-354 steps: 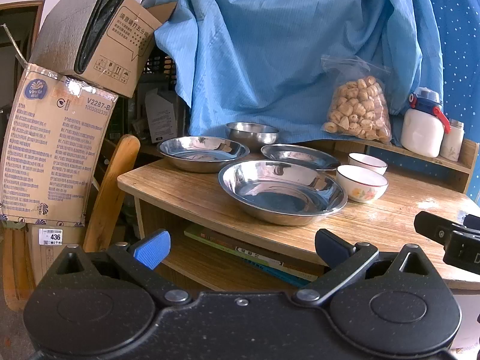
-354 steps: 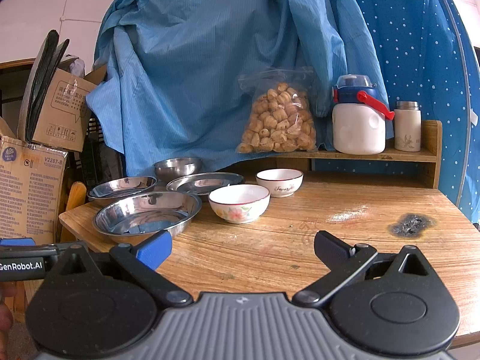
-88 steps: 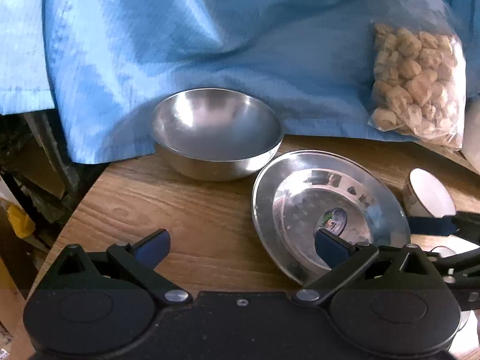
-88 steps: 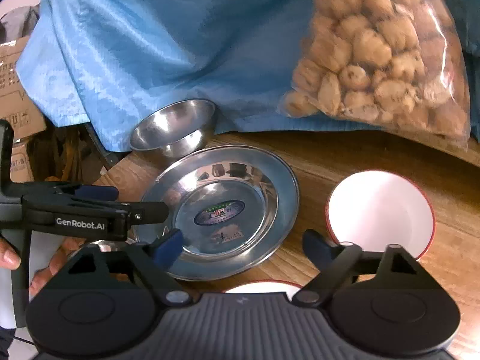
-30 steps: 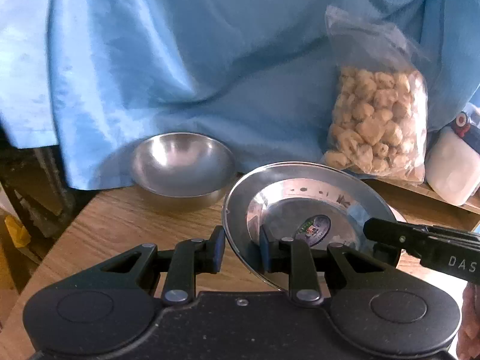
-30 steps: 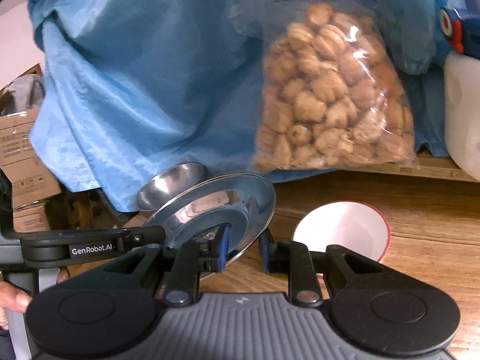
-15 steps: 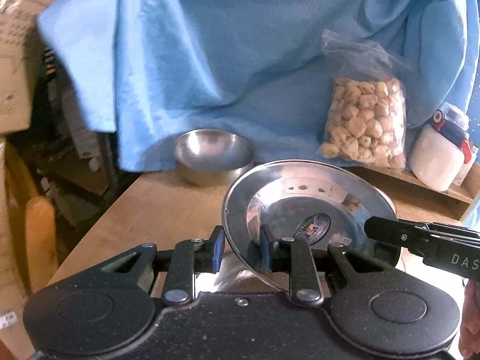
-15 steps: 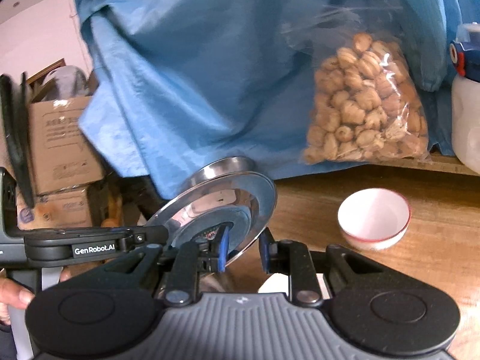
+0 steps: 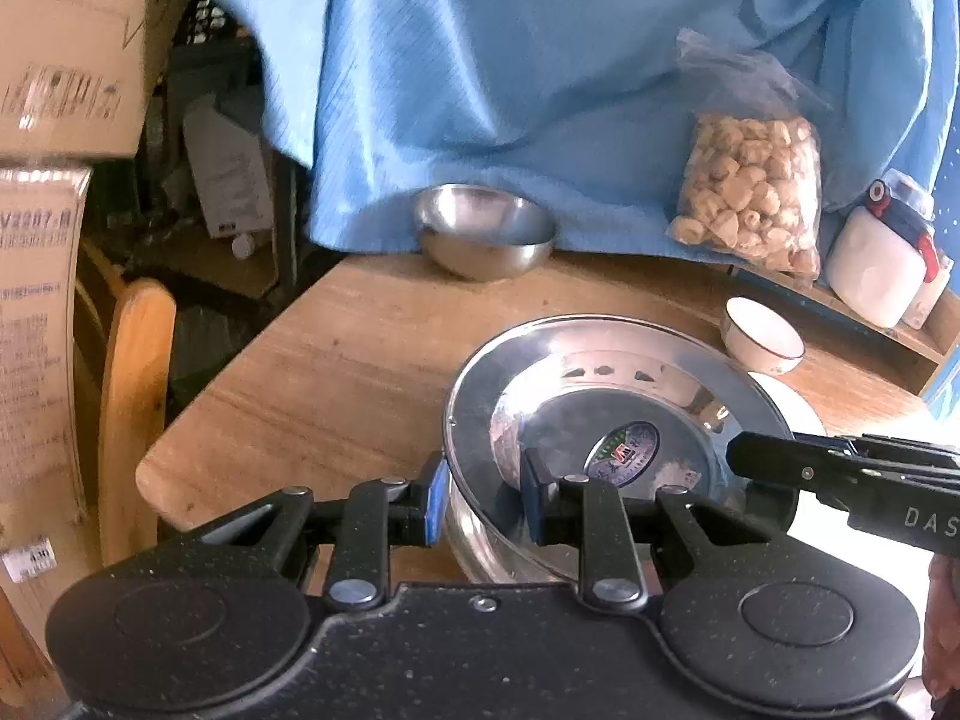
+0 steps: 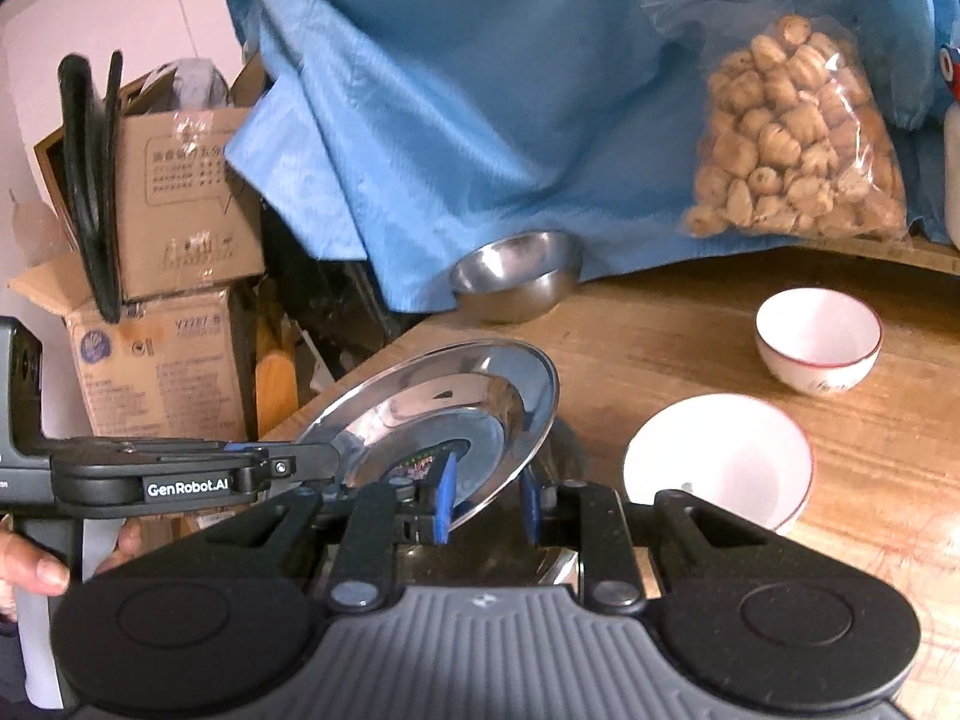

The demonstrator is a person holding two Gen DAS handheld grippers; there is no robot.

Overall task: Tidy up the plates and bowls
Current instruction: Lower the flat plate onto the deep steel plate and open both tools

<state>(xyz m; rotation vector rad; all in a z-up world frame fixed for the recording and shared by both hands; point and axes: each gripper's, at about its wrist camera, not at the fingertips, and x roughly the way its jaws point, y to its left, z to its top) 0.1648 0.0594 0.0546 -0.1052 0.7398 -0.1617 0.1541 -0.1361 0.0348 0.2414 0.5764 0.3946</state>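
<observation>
Both grippers hold one steel plate (image 9: 606, 384) with a sticker at its centre. My left gripper (image 9: 483, 501) is shut on its near left rim. My right gripper (image 10: 486, 504) is shut on its other rim; the plate (image 10: 444, 396) tilts there. The plate hangs just above another steel dish (image 9: 480, 546), mostly hidden beneath. A small steel bowl (image 9: 483, 231) stands at the table's back edge, also seen in the right wrist view (image 10: 516, 279). Two white red-rimmed bowls (image 10: 714, 459) (image 10: 819, 336) sit on the table to the right.
A wooden table (image 9: 336, 372) carries everything. A blue cloth (image 9: 540, 60) hangs behind it. A bag of snacks (image 10: 792, 144) and a white jug (image 9: 879, 264) stand on a low back shelf. Cardboard boxes (image 10: 174, 300) and a wooden chair (image 9: 135, 402) are at the left.
Both grippers, still shut on the plate, have drawn it back toward the table's near left and lowered it over the other steel dish. The small steel bowl now looks farther away.
</observation>
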